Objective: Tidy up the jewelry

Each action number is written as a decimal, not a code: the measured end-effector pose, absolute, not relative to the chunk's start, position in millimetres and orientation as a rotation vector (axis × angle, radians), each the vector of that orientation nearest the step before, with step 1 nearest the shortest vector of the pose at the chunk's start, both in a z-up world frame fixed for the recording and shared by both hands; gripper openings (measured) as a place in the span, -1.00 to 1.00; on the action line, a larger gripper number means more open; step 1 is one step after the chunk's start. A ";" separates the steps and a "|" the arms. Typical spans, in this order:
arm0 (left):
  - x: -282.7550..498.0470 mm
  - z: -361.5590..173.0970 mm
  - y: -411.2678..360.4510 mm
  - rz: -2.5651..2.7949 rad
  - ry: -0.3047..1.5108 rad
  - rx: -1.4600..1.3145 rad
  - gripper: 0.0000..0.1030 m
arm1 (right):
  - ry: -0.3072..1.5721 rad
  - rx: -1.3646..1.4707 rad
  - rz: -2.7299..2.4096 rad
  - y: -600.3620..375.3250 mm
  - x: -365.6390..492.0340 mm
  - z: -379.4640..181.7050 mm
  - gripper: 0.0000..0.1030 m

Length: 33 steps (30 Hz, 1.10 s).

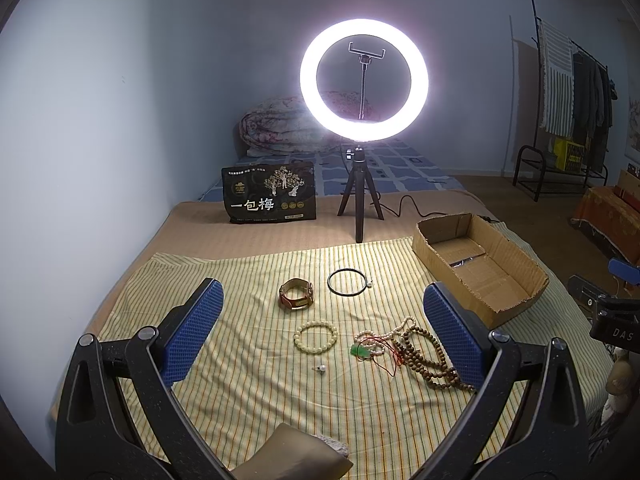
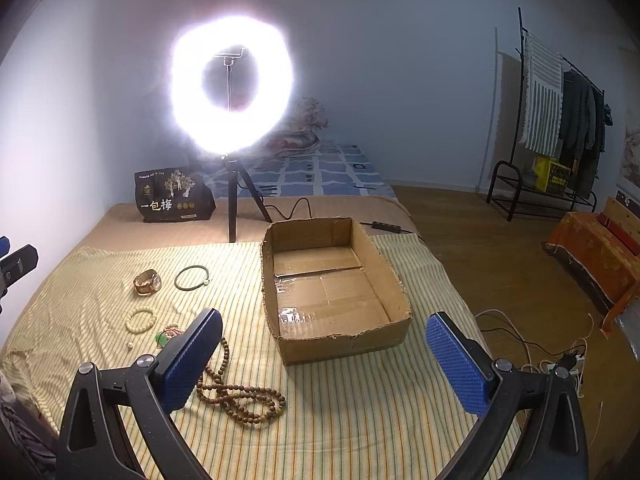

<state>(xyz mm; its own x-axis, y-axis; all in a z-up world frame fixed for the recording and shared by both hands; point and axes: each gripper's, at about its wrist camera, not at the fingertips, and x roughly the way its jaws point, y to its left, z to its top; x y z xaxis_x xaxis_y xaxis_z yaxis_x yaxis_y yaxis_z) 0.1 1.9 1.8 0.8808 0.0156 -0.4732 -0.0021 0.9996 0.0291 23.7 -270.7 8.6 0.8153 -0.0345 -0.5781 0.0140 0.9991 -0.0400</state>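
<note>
Left gripper [image 1: 320, 336] spread wide, holding nothing, over watch [image 1: 296, 295], pale bead bracelet [image 1: 316, 335] and wooden bead strand [image 1: 430, 356]. Right gripper [image 2: 324, 354] likewise wide; empty cardboard box [image 2: 394, 280] at twelve o'clock. Sorting apparently unstarted; next, grasp one piece.

One watch [image 1: 296, 295], one black bangle [image 1: 347, 282], three bead strings [image 1: 315, 335], one box [image 1: 480, 264], one ring light [image 1: 364, 80]
</note>
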 end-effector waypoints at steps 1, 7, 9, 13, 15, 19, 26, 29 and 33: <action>0.1 1.8 1.9 0.009 0.494 0.028 0.98 | 0.617 -0.034 -0.026 -271.1 23.8 8.7 0.99; -0.1 1.6 1.8 0.008 0.493 0.028 0.98 | 0.618 -0.035 -0.023 -269.4 23.3 7.9 0.99; 0.0 1.6 1.8 0.009 0.493 0.028 0.98 | 0.620 -0.038 -0.020 -268.0 22.7 8.1 0.99; -0.3 1.5 1.6 0.008 0.493 0.028 0.98 | 0.622 -0.039 -0.018 -266.9 23.6 7.2 0.99; -0.4 1.5 1.7 0.009 0.492 0.028 0.98 | 0.623 -0.038 -0.017 -266.1 23.8 6.7 0.99; -0.4 1.4 1.9 0.008 0.492 0.027 0.98 | 0.625 -0.037 -0.014 -265.3 23.5 5.9 0.99; -0.4 1.2 1.5 0.008 0.494 0.027 0.98 | 0.633 -0.036 -0.008 -265.8 25.1 6.3 0.99; -0.4 0.9 1.5 0.009 0.494 0.027 0.98 | 0.633 -0.036 -0.006 -265.8 25.2 6.4 0.99; -0.8 0.1 1.4 0.009 0.496 0.029 0.98 | 0.638 -0.036 0.000 -264.6 25.9 5.7 0.99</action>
<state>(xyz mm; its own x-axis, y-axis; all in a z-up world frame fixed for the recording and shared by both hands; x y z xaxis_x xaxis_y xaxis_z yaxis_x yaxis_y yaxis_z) -0.8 1.4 0.1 0.8796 0.0157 -0.4754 -0.0014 0.9995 0.0303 25.9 -264.6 5.7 0.8033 -0.0108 -0.5954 -0.0114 0.9994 -0.0336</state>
